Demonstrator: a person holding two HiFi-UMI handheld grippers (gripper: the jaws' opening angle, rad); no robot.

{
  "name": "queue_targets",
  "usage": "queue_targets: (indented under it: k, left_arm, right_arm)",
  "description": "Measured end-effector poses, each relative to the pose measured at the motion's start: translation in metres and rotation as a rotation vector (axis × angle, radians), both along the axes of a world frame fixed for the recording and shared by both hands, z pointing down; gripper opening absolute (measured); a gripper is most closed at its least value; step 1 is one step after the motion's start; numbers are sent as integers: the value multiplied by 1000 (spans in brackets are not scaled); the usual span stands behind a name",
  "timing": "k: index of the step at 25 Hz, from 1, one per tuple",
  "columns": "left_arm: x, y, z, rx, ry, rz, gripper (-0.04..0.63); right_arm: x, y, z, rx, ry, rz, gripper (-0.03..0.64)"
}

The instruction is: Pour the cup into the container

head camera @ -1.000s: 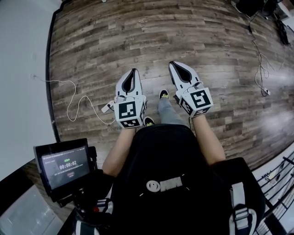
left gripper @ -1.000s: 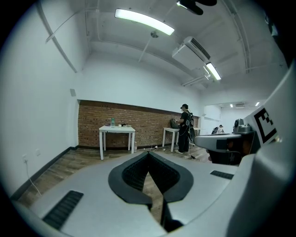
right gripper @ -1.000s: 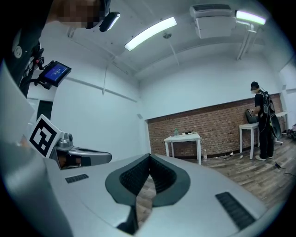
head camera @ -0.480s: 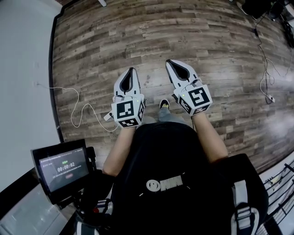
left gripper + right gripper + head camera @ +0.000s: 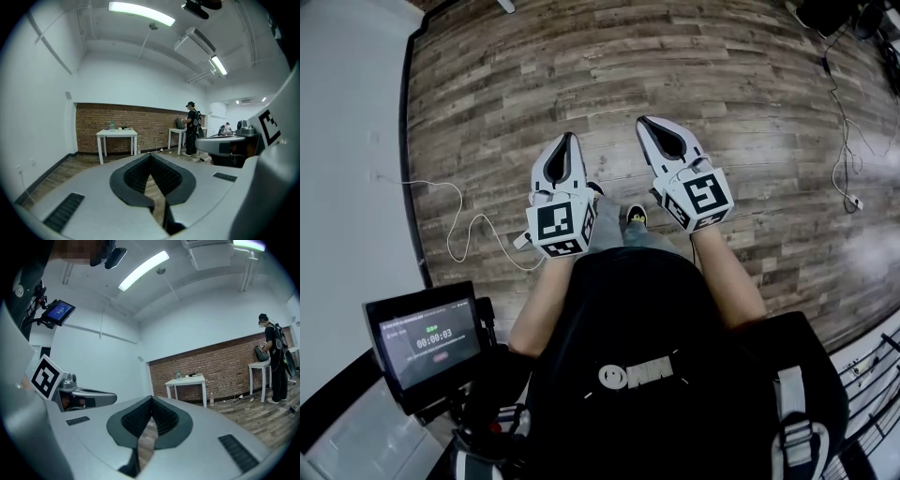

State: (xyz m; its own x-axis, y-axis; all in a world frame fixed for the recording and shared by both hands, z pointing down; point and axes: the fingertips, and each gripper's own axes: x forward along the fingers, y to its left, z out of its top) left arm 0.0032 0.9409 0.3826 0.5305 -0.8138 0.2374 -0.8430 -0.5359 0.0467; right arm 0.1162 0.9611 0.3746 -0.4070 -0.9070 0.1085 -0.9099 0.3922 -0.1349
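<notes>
Both grippers are held out in front of my body over a wooden floor (image 5: 722,66). The left gripper (image 5: 569,138) is shut with nothing in it, its tips meeting in the left gripper view (image 5: 150,155). The right gripper (image 5: 643,123) is also shut and empty, as the right gripper view (image 5: 151,398) shows. Far ahead a white table (image 5: 117,133) stands against a brick wall, with a bottle (image 5: 111,125) and small items on it. The same table (image 5: 187,380) shows in the right gripper view. I cannot make out a cup or a container.
A person (image 5: 191,127) stands at a second white table further right. A white cable (image 5: 464,230) lies on the floor by the left wall, more cables (image 5: 844,141) at the right. A small screen (image 5: 422,339) sits at my lower left. A bottle (image 5: 212,400) stands on the floor.
The floor has slid towards me under the grippers as I walk forward. Both grippers stay side by side and shut. The screen's timer has ticked up.
</notes>
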Motion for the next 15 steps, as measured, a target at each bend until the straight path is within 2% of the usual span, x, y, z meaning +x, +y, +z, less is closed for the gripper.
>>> queue_targets:
  k: [7,15]
  left_arm:
    - [2,-43,2,-6,14,35,-2]
    - [-12,-117,8,-14,25,83,-3]
  right_arm:
    - [-4,-42,5,-18,4,23,5]
    - [-27,-121,7,-22,4,52,5]
